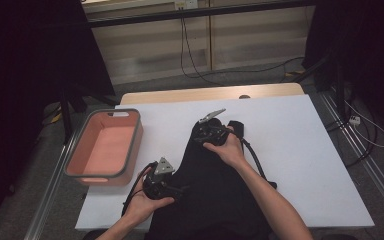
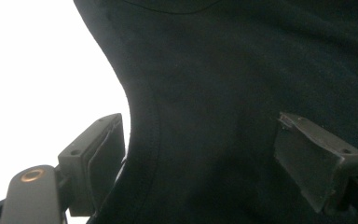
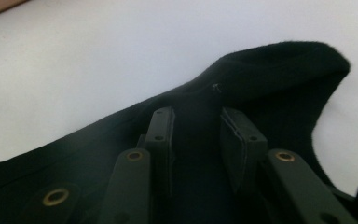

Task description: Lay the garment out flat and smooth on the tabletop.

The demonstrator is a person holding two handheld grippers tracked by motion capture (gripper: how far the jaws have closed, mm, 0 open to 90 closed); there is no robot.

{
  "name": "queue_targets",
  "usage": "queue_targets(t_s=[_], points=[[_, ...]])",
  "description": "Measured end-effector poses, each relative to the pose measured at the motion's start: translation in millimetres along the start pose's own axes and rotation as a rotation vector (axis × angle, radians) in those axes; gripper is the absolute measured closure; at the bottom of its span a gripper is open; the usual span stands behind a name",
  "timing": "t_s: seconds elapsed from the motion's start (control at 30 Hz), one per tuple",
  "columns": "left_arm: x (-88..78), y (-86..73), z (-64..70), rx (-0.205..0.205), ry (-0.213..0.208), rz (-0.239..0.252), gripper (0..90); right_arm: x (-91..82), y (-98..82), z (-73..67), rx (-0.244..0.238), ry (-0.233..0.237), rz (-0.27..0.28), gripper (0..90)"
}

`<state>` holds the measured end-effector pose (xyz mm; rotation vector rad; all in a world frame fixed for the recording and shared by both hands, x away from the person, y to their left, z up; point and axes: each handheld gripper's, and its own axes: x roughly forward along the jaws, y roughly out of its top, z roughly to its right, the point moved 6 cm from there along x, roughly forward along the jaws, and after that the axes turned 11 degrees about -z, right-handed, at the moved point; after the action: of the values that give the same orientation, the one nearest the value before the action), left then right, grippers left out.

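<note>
A black garment [image 1: 215, 190] lies spread on the white table [image 1: 300, 135], its near part hanging over the front edge. My left gripper [image 1: 180, 189] rests at the garment's left edge. In the left gripper view the left gripper [image 2: 200, 130] has its jaws wide apart over the curved, stitched hem of the garment [image 2: 223, 70], not pressing it. My right gripper [image 1: 200, 134] sits at the garment's far end. In the right gripper view the right gripper [image 3: 193, 116] holds its jaws a little apart, with garment cloth [image 3: 279, 65] lying loose between and beyond them in a raised fold.
A pink bin with a grey rim [image 1: 137, 135] stands at the table's left edge, nothing inside. The white table stretches bare to the right of the garment. Cables [image 1: 190, 55] trail over the floor beyond the table's far edge.
</note>
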<state>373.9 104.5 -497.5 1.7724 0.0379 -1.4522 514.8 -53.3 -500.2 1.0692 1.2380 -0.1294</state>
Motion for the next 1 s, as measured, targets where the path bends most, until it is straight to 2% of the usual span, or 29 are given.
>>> queue_targets(t_s=[0.1, 0.23, 0.3, 0.37, 0.4, 0.6, 0.7, 0.83, 0.9, 1.0], points=[[-0.2, -0.5, -0.6, -0.005, 0.001, -0.004, 17.2, 4.6, 1.3, -3.8, -0.025, -0.029, 0.013, 67.0], [0.0, 0.0, 0.3, 0.002, 0.001, 0.000, 17.2, 6.1, 7.3, -3.8, -0.014, -0.033, 0.033, 66.1], [0.1, 0.0, 0.3, 0.002, 0.002, -0.002, 17.3, 9.1, 8.5, -3.1, -0.016, -0.051, 0.018, 71.6], [-0.1, -0.2, 0.9, -0.005, -0.005, 0.002, 17.2, 9.5, 9.9, -2.9, -0.017, -0.052, 0.019, 83.0], [-0.7, -0.2, 0.0, 0.001, 0.001, 0.002, 17.2, 8.5, 10.6, -2.6, -0.018, -0.052, 0.022, 83.9], [-0.3, -0.4, -0.2, -0.001, -0.001, -0.002, 17.2, -4.2, 10.3, 4.7, 0.001, -0.054, 0.033, 83.6], [0.0, -0.4, 0.2, 0.003, -0.002, -0.006, 17.2, -10.3, 9.8, 10.5, 0.013, -0.070, 0.035, 82.4], [-0.1, -0.9, -0.7, -0.001, -0.002, -0.012, 17.2, -11.6, 5.2, 21.2, 0.036, -0.116, 0.018, 75.1], [-0.3, -1.0, -1.1, -0.005, -0.004, -0.010, 17.3, -12.1, 1.2, 25.7, 0.048, -0.116, 0.017, 72.8], [-0.8, -0.7, -2.1, -0.009, 0.003, -0.005, 17.8, -17.3, -4.8, 25.3, 0.054, -0.091, 0.029, 67.6]])
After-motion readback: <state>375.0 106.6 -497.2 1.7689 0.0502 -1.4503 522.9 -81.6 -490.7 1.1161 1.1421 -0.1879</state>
